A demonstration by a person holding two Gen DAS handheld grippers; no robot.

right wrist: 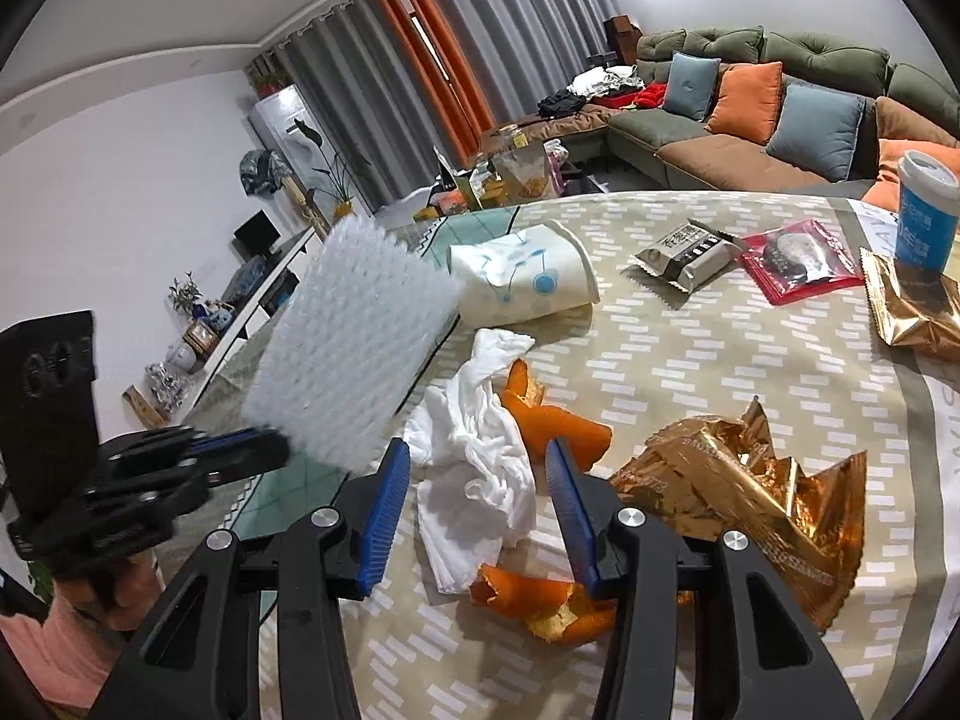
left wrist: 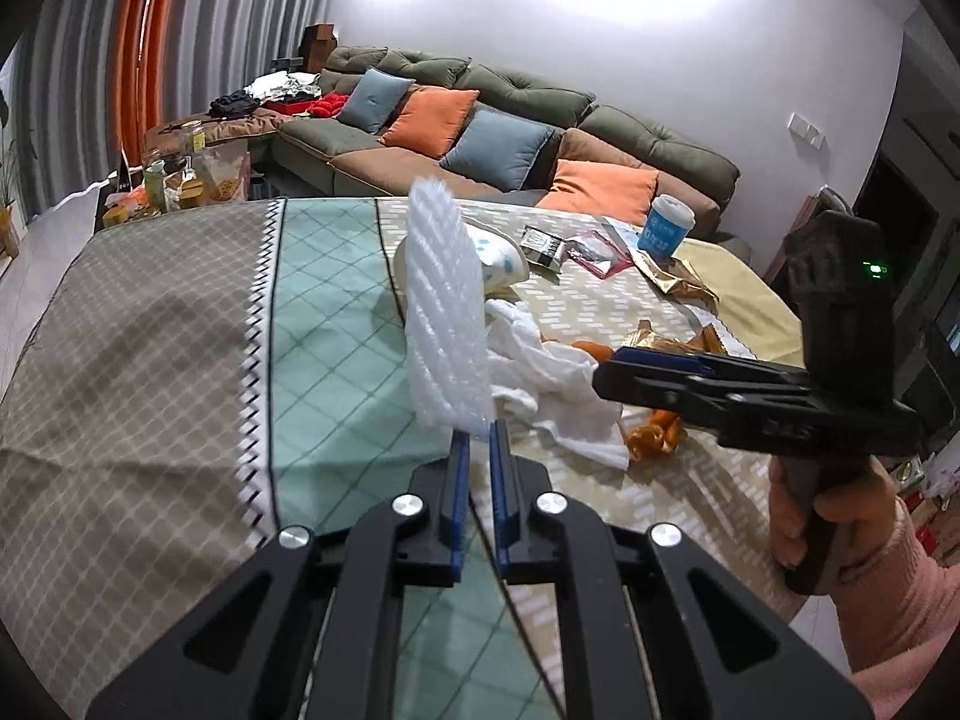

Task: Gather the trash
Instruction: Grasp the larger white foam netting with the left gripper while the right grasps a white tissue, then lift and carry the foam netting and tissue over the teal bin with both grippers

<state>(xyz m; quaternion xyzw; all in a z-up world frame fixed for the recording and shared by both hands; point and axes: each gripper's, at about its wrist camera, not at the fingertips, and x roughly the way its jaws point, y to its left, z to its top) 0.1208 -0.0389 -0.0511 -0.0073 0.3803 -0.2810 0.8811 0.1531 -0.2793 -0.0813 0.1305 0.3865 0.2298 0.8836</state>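
Left tongs [left wrist: 477,441] pinch a foam net [left wrist: 444,306]; right tongs [right wrist: 477,474] hover spread over the tissue [right wrist: 474,450]; peels [right wrist: 555,426], wrappers [right wrist: 744,498], cups [right wrist: 522,282] beside it await collection.

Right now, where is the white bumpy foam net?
The foam net is off the table, pinched at its bottom edge by the left gripper, standing up just left of the crumpled white tissue.

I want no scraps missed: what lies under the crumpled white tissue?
Orange peel pokes out from beneath the white tissue on its right, and another peel piece lies at its lower edge. Whatever else the tissue covers cannot be seen.
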